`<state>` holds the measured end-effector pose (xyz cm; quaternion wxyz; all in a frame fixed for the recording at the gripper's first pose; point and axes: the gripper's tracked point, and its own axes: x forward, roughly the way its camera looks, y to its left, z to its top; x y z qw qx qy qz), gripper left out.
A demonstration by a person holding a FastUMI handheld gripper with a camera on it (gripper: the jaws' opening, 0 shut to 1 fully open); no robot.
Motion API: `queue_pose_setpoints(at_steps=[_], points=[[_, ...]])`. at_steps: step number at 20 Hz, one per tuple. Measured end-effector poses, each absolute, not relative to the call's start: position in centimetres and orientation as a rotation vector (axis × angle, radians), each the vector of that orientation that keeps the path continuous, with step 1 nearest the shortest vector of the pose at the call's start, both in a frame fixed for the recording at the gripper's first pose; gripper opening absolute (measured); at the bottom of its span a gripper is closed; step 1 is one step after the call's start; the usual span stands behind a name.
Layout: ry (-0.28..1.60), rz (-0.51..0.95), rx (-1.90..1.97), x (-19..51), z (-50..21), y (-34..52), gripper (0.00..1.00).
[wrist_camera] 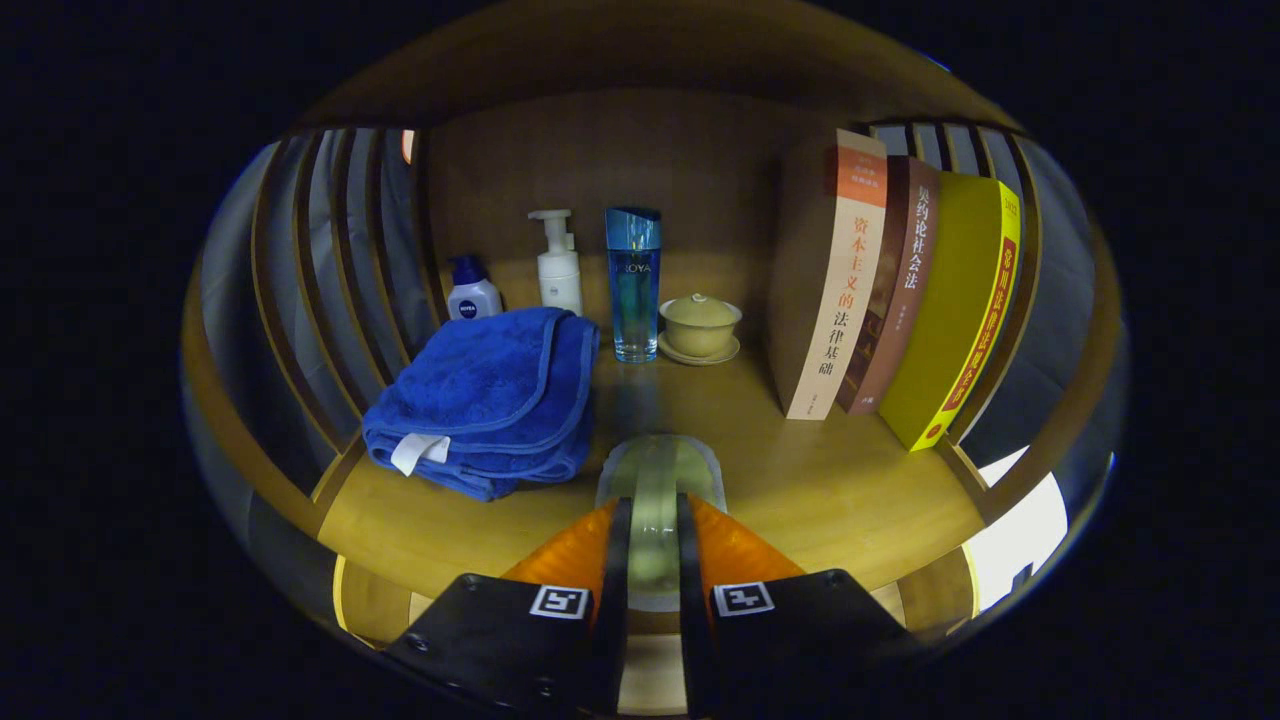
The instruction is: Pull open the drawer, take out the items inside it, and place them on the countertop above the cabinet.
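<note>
My gripper is shut on a pale, translucent greenish item with a rounded far end; what it is I cannot tell. The item sticks out past the fingertips and sits low over the wooden countertop, and whether it touches the wood is unclear. Left of the fingers lies a folded blue towel with a white tag.
At the back stand a small white bottle with a blue cap, a white pump bottle, a tall blue bottle and a yellow lidded cup on a saucer. Three books lean at the right. Slatted wooden sides enclose the space.
</note>
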<state>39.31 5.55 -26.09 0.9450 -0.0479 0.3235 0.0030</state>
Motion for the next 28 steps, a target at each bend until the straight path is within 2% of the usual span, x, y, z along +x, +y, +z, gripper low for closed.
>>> queue_pose_setpoints(at_steps=[4, 11, 20, 25, 28], points=[[0.676, 0.007, -0.103, 38.9, -26.6, 5.4, 0.41], [0.629, 0.050, -0.130, 36.8, -24.6, 6.8, 0.95], [0.419, 0.171, -0.106, 28.9, -14.2, 9.3, 0.97], [0.283, 0.228, -0.136, 21.8, -7.7, 10.7, 0.97], [0.239, 0.259, -0.124, 17.6, -6.7, 11.5, 0.97]])
